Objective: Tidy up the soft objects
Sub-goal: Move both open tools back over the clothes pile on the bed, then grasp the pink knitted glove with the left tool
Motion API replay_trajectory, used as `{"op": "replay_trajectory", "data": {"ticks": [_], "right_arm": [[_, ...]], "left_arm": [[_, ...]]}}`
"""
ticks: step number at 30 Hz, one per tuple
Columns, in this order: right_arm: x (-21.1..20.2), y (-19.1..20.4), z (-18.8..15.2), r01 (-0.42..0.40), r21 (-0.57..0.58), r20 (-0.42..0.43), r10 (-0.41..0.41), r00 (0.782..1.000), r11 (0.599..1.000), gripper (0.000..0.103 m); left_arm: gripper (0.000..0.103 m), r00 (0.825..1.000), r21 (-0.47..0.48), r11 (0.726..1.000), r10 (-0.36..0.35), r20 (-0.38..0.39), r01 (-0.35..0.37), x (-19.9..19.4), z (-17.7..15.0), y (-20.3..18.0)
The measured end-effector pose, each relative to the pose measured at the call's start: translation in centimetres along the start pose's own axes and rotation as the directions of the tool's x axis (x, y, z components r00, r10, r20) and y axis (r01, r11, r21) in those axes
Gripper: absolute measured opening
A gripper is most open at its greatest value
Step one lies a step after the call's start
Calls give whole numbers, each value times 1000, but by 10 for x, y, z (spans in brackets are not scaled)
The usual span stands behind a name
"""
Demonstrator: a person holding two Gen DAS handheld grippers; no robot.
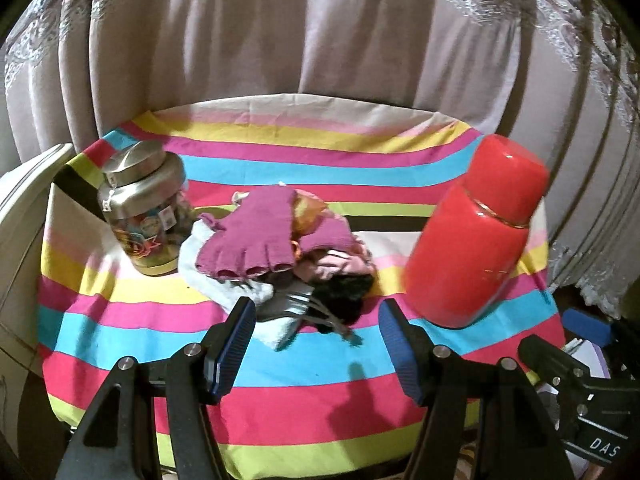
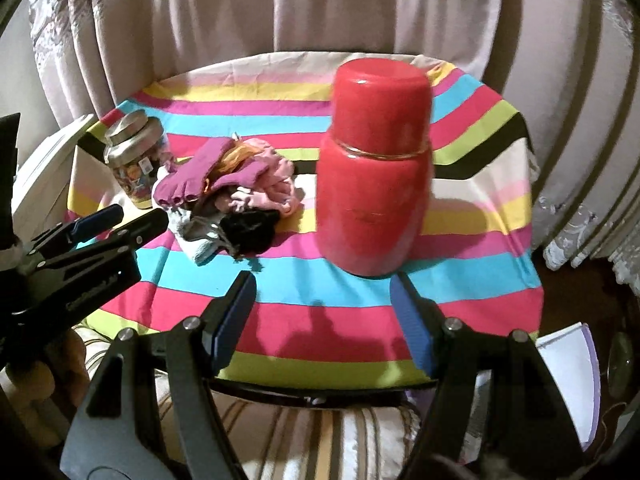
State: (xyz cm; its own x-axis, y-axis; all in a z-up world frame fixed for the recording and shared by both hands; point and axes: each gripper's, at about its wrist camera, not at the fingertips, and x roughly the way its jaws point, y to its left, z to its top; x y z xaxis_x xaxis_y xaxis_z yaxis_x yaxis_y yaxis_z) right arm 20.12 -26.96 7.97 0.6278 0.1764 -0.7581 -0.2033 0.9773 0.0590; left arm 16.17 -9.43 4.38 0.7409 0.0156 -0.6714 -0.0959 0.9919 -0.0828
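Left wrist view: left gripper [image 1: 316, 312] and right gripper [image 2: 324, 300] both released, empty; glove pile [image 1: 256, 240] beyond.

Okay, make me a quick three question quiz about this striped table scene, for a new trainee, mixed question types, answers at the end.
1. True or false: the red flask lies on its side on the striped cloth.
2. Multiple choice: what lies on top of the pile of soft things? A) a purple knit glove B) a green towel C) a blue cap
3. Fill in: the jar with the metal lid stands to the ___ of the pile, as seen in both views.

Key:
1. False; it stands upright.
2. A, the purple glove.
3. Left.
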Motion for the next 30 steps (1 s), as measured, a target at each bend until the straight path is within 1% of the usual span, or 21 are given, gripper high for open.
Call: {"op": "replay_trajectory", "data": {"ticks": [16,18,19,21,23,24,25,26,27,30], "right_arm": [[51,31,14,-29,-52,-71,26,997,998,72],[57,34,15,-32,-58,-77,28,997,998,72],[60,36,16,-36,-62,-78,31,996,997,72],[64,41,18,-47,-71,-75,41,996,996,72],[69,46,20,-56,-83,-71,50,996,995,72],[72,49,22,-63,-91,-68,57,996,994,72],[74,52,23,-70,-98,-65,63,996,993,72],[76,54,25,-74,-102,-63,68,996,992,72],[79,56,26,-82,-108,-59,76,995,991,72],[88,66,31,-97,-133,-57,90,994,986,72]], "left_arm": [[65,997,-37,997,65,-49,-67,44,-1,28],[65,997,-69,996,51,-61,-55,51,0,37],[65,997,-113,993,20,-77,-28,57,0,45],[65,991,-250,967,-79,-112,49,73,-1,70],[65,981,-395,912,-164,-108,109,88,-4,101],[65,978,-432,894,-184,-100,124,93,-4,111],[65,976,-451,881,-201,-88,141,96,-4,117],[65,975,-464,872,-213,-69,157,99,-2,124],[65,976,-464,870,-212,-54,164,99,0,127],[64,979,-441,880,-205,-16,178,98,12,127]]}}
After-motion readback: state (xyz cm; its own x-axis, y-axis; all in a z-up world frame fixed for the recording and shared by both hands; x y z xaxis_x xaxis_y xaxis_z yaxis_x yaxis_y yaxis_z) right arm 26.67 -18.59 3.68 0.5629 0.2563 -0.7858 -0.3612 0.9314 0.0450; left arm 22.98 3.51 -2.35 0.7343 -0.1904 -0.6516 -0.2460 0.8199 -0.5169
